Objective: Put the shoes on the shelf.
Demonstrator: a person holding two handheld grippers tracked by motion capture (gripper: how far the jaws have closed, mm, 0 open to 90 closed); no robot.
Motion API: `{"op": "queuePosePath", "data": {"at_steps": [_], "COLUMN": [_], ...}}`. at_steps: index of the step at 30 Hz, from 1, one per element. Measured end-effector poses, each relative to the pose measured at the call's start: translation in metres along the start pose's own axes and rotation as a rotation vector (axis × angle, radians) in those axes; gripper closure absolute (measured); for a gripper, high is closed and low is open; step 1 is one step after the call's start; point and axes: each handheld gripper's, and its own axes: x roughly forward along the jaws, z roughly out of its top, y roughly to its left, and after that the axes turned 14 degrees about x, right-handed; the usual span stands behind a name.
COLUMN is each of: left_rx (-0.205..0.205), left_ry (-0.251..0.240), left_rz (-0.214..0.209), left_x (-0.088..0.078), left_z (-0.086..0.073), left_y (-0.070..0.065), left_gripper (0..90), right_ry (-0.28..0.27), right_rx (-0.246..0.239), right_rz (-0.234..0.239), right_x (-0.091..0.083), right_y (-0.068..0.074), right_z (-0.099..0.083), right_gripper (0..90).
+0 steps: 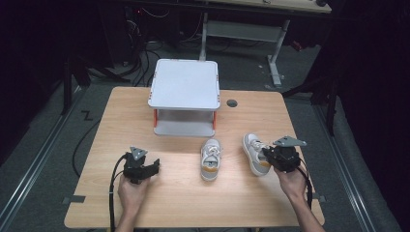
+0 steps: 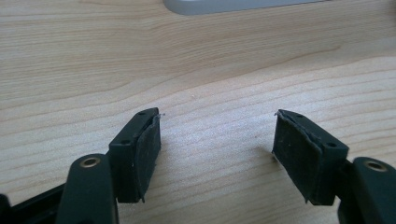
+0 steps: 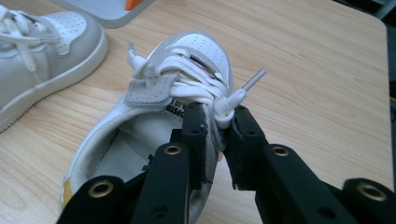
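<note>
Left gripper (image 1: 153, 167): we see it in the left hand (image 1: 131, 192) at about 8 o'clock on the table (image 1: 121, 111), jaws apart with nothing but bare wood between them; its pads (image 2: 147, 148) hang just over the tabletop.
Shelf (image 1: 184, 84): we find the white 2-tier stand at 12 o'clock, near the table's far edge.
Left shoe (image 1: 211, 159): it lies flat near the middle, at 6 o'clock from the shelf, toe pointing away from us, well apart from both grippers.
Right shoe (image 3: 154, 121): it sits at 4 o'clock, just beside the left shoe, its toe tilted up.
Right gripper (image 3: 218, 122): in the right hand (image 1: 292, 181), we see it clamped on the right shoe's side wall by the laces.
</note>
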Motion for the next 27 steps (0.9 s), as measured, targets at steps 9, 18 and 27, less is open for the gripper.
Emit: {"op": "queuePosePath", "data": {"at_steps": [9, 18, 27], "left_rx": [0.0, -0.011, -0.015], "left_ry": [0.0, -0.007, -0.007], "left_rz": [-0.002, -0.01, -0.013], "left_x": [0.0, 0.0, -0.001], "left_z": [0.0, -0.001, -0.001], "left_y": [0.0, 0.001, 0.002], "left_gripper": [32.0, 32.0, 32.1], "right_ry": [0.024, 0.061, 0.089], "right_rx": [-0.067, -0.09, -0.109], "right_rz": [0.007, 0.016, -0.006], "right_x": [0.012, 0.028, 0.041], "right_y": [0.026, 0.045, 0.057], "right_z": [0.008, 0.015, 0.019], "right_gripper": [78.5, 78.4, 78.3]}}
